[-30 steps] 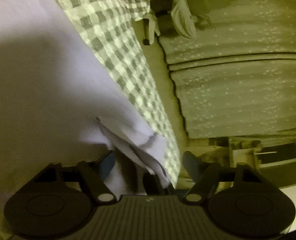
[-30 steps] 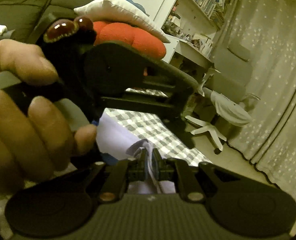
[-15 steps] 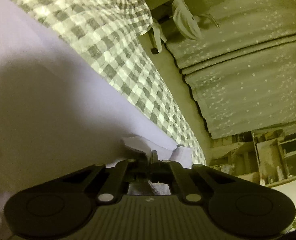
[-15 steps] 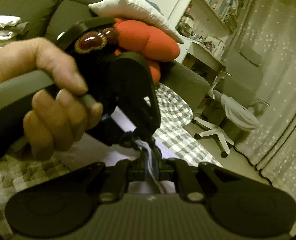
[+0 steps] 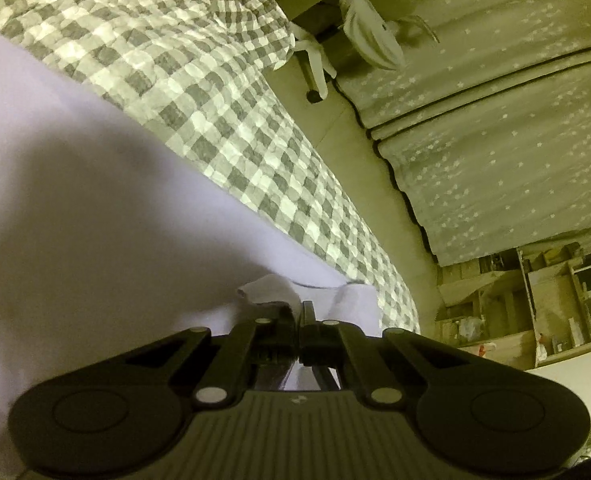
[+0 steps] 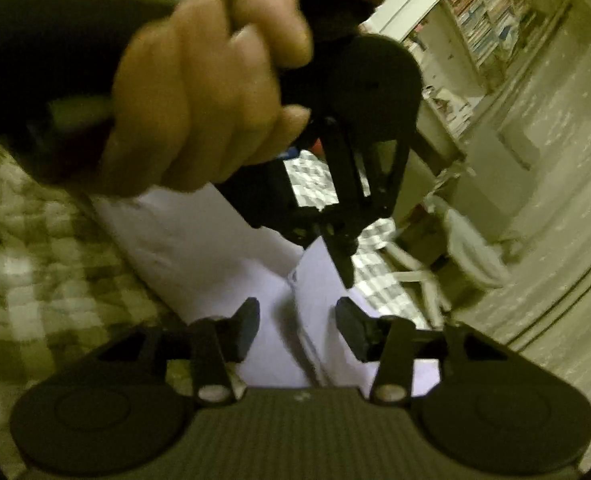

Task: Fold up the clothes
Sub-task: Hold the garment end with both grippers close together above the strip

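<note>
Below, in the left wrist view, a bunched corner of the pale lilac garment (image 5: 95,208) is pinched by the closed left gripper (image 5: 300,312); smooth cloth is spread over the checked cover (image 5: 215,112). Seen from the right wrist, the right gripper (image 6: 297,322) is parted above a folded edge, with nothing held; a hand (image 6: 199,96) is wrapped around the other tool.

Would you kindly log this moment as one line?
left gripper: shut on white garment | right gripper: open | surface: checked cover
</note>
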Demonstrator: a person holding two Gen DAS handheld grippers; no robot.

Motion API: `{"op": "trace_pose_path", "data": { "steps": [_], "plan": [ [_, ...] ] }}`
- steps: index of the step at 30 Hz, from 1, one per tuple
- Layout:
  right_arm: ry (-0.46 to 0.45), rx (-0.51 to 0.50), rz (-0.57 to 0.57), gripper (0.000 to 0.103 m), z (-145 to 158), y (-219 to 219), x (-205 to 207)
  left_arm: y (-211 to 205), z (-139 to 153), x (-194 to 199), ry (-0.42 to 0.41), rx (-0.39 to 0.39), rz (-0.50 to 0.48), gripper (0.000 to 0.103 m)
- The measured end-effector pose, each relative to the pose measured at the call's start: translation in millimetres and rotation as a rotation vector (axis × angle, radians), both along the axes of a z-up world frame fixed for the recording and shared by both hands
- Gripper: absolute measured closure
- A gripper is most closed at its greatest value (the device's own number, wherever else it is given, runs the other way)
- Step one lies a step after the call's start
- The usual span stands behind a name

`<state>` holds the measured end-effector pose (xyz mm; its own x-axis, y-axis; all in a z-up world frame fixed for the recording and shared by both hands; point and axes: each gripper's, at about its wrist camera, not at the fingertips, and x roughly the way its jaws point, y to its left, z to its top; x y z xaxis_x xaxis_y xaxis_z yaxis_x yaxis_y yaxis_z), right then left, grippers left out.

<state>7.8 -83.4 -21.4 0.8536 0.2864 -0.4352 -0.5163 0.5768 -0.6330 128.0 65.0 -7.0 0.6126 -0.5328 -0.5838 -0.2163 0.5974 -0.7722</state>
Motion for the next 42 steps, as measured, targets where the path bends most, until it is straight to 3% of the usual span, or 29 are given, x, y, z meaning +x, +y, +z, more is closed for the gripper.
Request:
{"op": "trace_pose_path", "data": {
  "steps": [2,3,4,6,15,25,35,42],
  "plan": [
    [-0.026,-0.025,-0.010,0.067,-3.8,3.1,0.0,-0.7,3.6,0.3,-0.019,0.014,-0.003,0.103],
    [-0.031,-0.027,-0.015,0.083,-4.2,3.8,0.5,-1.0,5.6,0.7,-0.032,0.025,-0.005,0.103],
    [-0.032,-0.022,-0.022,0.089,-3.2,4.1,1.0,-0.6,7.3,1.3,-0.044,0.034,-0.009,0.103],
    [-0.045,0.003,-0.029,0.095,2.0,4.4,0.4,0.9,10.4,2.7,-0.070,0.058,-0.023,0.103],
    [-0.005,0.173,-0.062,0.097,35.7,7.2,-0.3,10.7,39.0,4.9,-0.171,0.235,-0.119,0.103],
    [0.003,0.202,-0.031,0.096,62.2,39.6,-12.6,41.1,61.7,-18.7,-0.176,0.360,-0.120,0.103],
    [0.041,0.226,-0.023,0.097,63.0,69.1,-12.7,65.2,50.0,-28.8,-0.235,0.418,-0.099,0.103],
    [0.048,0.203,0.010,0.096,50.8,94.9,-6.9,100.4,36.1,-28.0,-0.225,0.386,-0.057,0.103]
  ]
}}
